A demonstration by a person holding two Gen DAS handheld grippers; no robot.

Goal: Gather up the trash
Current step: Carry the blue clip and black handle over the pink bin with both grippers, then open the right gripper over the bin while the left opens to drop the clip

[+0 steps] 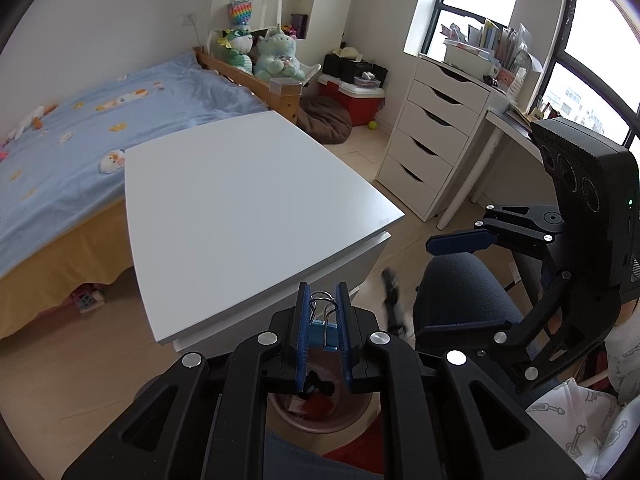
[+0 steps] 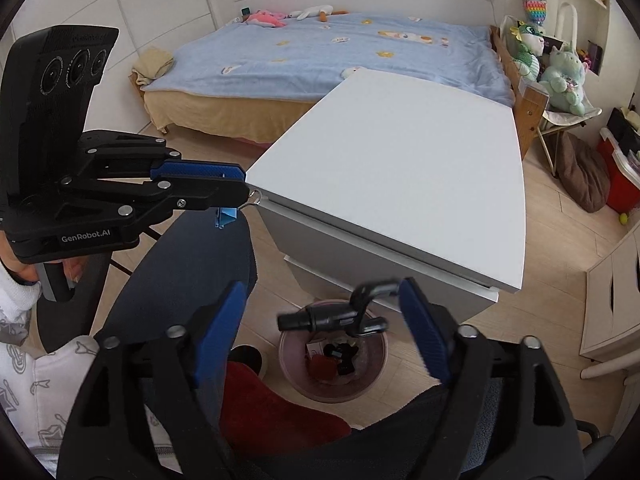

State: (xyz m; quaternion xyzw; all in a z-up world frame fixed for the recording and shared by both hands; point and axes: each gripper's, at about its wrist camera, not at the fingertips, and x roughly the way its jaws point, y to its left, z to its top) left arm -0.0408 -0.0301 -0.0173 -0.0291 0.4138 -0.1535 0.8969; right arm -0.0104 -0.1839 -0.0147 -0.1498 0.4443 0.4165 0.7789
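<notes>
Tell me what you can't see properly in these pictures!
- Black thing, right wrist view: motion-blurred between the open right gripper jaws; shape unclear.
- Bin, left wrist view: mostly hidden behind the left gripper.
- Blue binder clip: body covered by the jaws.
- Bin's contents, both views: too dark.

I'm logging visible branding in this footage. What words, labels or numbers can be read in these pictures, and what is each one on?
"GenRobot.AI": white lettering on the black body of the left gripper, seen in the right wrist view.
A faint embossed line along the top edge of that gripper's camera housing: too dim to read.
Books and papers on the desk by the window: too small to read.
Nothing else legible.
</notes>
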